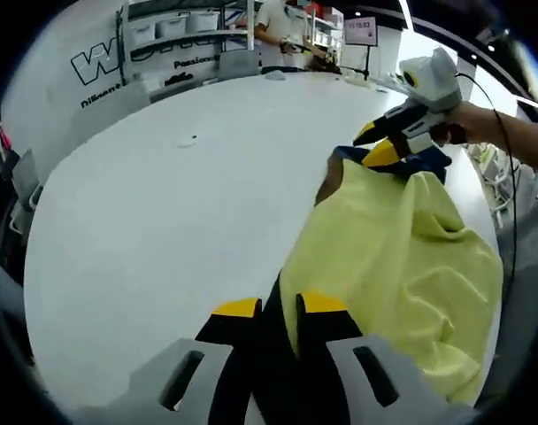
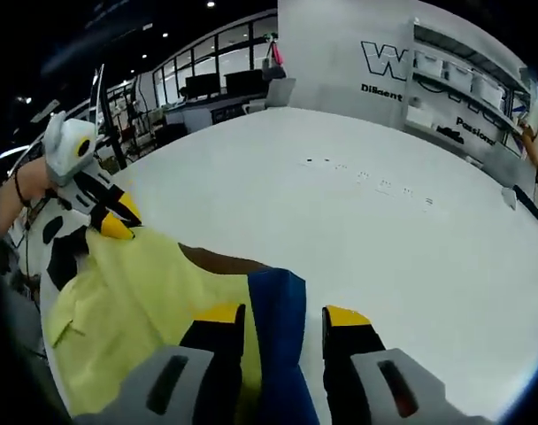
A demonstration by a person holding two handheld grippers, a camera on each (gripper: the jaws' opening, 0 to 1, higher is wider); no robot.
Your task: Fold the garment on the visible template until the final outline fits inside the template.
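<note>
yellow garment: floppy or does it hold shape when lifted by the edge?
Likely floppy: the yellow garment sags in soft folds between the left gripper and right gripper. Probably light, since it hangs from small pinches. Its edge may slip from the jaws.

Wide bare room is offered by the white table [image 1: 163, 204] left of the garment [image 1: 402, 257], right up to its far edge. The near right part is taken up by the bunched garment and the two grippers at its edge. Beyond the table, passage is bounded by shelves [image 1: 189, 27] and a standing person [image 1: 273, 31].
</note>
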